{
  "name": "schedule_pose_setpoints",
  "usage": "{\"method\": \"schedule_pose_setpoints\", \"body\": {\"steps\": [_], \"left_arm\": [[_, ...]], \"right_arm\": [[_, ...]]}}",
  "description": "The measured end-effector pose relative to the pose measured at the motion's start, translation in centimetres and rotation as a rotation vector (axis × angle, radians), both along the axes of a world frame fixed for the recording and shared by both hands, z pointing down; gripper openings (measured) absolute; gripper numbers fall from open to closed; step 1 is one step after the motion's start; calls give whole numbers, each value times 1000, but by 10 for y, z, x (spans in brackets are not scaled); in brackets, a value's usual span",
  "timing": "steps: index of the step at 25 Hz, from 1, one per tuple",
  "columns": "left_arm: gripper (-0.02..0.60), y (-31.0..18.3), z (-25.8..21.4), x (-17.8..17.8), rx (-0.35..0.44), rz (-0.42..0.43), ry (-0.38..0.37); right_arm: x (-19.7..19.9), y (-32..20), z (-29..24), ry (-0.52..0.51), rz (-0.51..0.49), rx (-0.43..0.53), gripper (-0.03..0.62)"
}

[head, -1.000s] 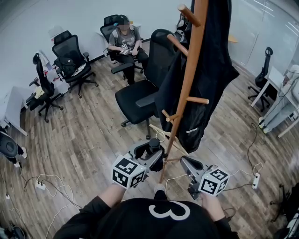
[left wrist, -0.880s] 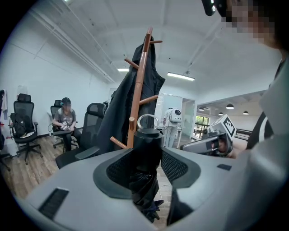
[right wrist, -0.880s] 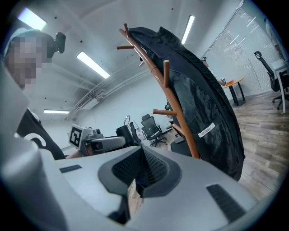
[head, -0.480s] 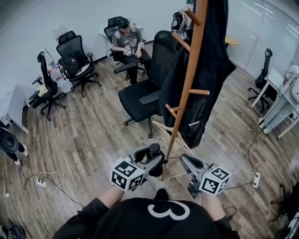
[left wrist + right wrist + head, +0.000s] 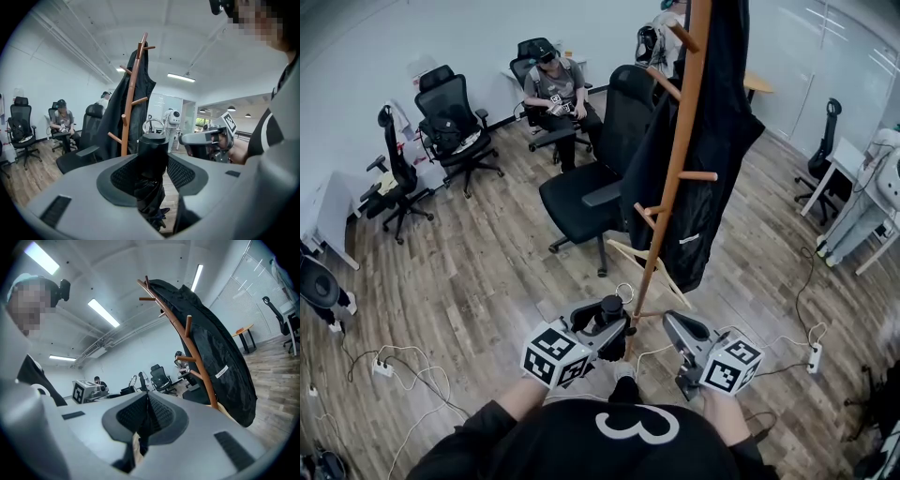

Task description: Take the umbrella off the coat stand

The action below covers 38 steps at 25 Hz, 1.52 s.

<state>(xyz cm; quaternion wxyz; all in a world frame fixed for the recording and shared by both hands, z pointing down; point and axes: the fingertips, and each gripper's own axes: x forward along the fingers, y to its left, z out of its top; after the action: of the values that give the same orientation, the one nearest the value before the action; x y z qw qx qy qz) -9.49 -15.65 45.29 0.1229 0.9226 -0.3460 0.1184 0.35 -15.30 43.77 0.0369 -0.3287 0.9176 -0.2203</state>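
Head view: left tool grips the folded umbrella, off the pegs of the coat stand just beyond. Left gripper view: 2 jaws clamp it upright. Right gripper view: right tool closed, empty. Removal apparently done; carrying away remains.

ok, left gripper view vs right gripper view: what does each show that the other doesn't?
Left gripper view only: the folded black umbrella clamped in the left gripper, and the right gripper seen from the side.
Right gripper view only: its own jaws pressed together with nothing between them, and the left gripper's marker cube.
Both: the wooden coat stand with the black coat hanging on it, and office chairs behind.
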Motion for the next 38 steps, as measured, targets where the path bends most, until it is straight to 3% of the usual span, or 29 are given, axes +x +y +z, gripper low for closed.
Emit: {"method": "schedule_pose_setpoints", "body": {"steps": [38], "left_arm": [[202,55,-23,9,33,68,40]], "right_arm": [[-4,49,-18,27,13,38,26]]}}
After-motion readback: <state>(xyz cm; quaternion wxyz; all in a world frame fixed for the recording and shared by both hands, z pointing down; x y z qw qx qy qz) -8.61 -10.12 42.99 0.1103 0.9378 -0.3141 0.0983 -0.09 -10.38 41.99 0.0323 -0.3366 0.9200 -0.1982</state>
